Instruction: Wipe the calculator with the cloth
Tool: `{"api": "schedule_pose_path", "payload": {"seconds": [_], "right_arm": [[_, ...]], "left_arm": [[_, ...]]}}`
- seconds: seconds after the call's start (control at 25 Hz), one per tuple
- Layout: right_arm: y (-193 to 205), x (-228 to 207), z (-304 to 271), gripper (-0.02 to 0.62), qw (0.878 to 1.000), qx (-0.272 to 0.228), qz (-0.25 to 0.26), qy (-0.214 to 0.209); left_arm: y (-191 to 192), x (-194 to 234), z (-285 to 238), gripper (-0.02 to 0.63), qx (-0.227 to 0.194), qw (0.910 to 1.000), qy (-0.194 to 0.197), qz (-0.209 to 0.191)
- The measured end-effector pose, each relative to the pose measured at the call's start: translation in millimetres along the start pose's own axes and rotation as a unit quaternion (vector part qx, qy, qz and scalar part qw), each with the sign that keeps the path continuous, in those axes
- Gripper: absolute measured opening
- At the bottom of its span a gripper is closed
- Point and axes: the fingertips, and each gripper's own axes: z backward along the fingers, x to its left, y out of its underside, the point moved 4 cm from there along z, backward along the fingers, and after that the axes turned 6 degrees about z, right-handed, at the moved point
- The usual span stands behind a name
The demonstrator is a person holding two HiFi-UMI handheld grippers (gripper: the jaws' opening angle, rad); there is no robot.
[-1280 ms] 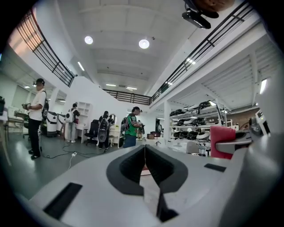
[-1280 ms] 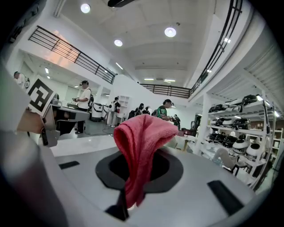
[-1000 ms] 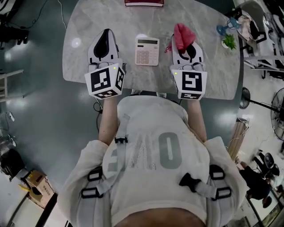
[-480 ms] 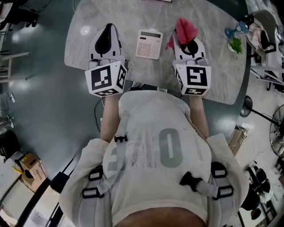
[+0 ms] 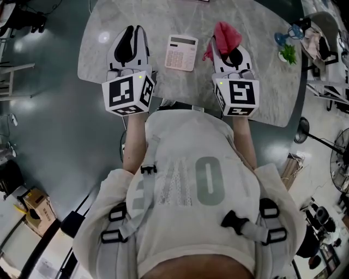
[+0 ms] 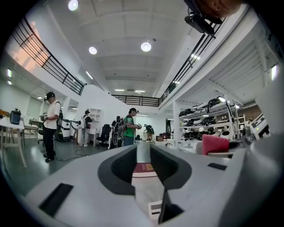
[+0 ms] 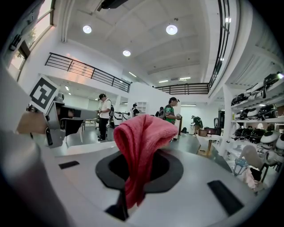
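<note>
Calculator (image 5: 181, 53) lies on the bench (image 5: 163, 16) between left tongs (image 5: 132, 28), empty and just easing apart, and right tongs (image 5: 228, 50) clamping the cloth (image 5: 225, 34).

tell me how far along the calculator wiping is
Done: the cloth is picked up, pinched in the jaws of the right gripper. In hand: that gripper holds it to the right of the calculator, apart from it. Left: the wiping itself; the cloth has not yet met the calculator, which lies on the table.
</note>
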Motion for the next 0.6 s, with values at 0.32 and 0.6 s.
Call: {"api": "schedule_pose_path", "payload": {"seconds": [0.32,0.6], "right_arm": [[4.4,7.7,-0.4,0.058,1.0,0.013,0.009,-0.001],[7.2,9.2,-1.0,0.058,1.0,0.023,0.015,0.002]], "left_arm": [[23.2,-3.7,-11.9,0.342,0.053,0.9937,0.066,0.074],[60.9,7.7,-17.4,0.342,0.124,0.9879,0.058,0.073]]}}
